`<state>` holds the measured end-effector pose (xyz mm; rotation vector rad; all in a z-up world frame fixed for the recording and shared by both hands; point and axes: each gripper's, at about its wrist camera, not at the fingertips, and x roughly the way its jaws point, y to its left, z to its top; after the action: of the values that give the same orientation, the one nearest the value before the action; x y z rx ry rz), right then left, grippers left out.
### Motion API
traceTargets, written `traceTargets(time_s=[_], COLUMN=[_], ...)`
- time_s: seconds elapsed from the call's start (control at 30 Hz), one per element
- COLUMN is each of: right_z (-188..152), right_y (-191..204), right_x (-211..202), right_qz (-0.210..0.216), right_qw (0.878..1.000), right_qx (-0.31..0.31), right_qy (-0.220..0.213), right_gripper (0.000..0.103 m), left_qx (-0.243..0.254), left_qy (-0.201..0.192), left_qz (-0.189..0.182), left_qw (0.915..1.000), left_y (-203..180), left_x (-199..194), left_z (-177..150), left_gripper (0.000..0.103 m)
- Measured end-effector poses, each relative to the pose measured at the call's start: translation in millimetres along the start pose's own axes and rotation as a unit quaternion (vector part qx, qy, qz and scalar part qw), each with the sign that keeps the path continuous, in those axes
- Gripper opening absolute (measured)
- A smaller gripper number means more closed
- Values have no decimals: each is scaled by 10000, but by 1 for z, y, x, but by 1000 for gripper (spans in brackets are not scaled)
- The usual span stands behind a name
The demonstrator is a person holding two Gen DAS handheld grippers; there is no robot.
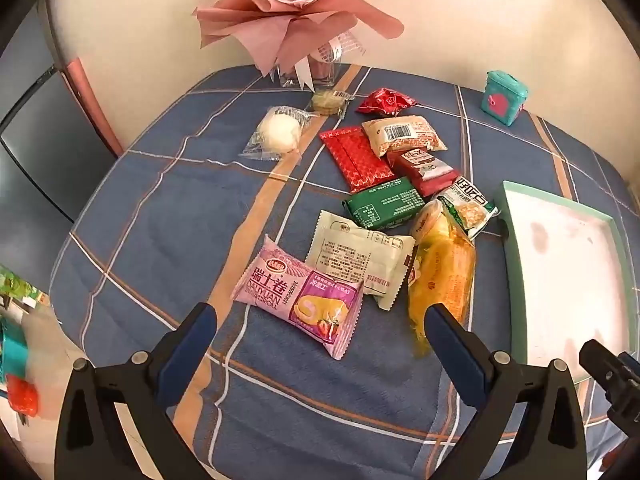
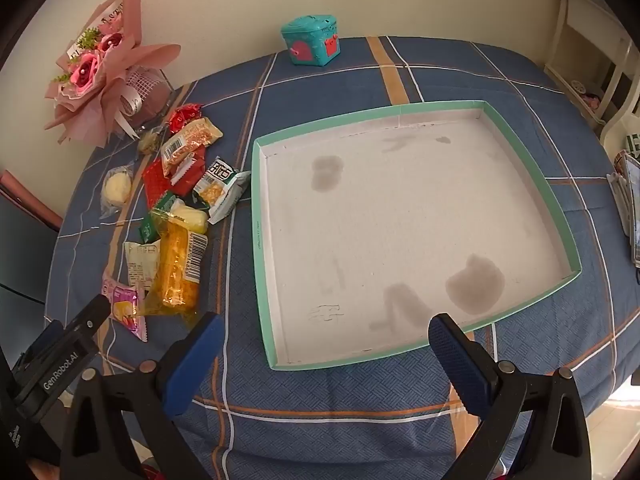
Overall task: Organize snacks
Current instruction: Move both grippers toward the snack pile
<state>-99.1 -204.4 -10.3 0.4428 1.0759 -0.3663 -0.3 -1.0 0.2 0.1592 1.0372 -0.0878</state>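
Several wrapped snacks lie in a loose pile on the blue plaid tablecloth (image 1: pixel 168 216). Nearest my left gripper (image 1: pixel 320 316) is a pink roll-cake packet (image 1: pixel 300 296), with a cream packet (image 1: pixel 360 256) and a yellow cake packet (image 1: pixel 440 280) beside it. The left gripper is open, empty, just short of the pink packet. A green-rimmed white tray (image 2: pixel 400 220) lies empty right of the pile. My right gripper (image 2: pixel 324 328) is open and empty over the tray's near edge. The pile also shows in the right wrist view (image 2: pixel 176 208).
A pink flower bouquet (image 1: pixel 296 12) in a glass vase stands at the table's back by the wall. A teal toy box (image 2: pixel 314 40) sits at the back. White chairs (image 2: pixel 592 80) stand to the right. The tray also shows in the left wrist view (image 1: pixel 568 264).
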Motion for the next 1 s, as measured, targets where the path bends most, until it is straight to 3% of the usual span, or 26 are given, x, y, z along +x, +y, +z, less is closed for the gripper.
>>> traceTargets(time_s=[1.0], right_z=[0], right_y=[4], right_x=[-1], right_qz=[32], right_qw=[9999], right_qx=[-120], right_qy=[-49], right_gripper=[103], left_qx=[-40], left_qy=[-75], left_qz=[-44], left_qw=[10000], left_y=[3], left_x=[-3], left_z=[1], left_gripper=[103])
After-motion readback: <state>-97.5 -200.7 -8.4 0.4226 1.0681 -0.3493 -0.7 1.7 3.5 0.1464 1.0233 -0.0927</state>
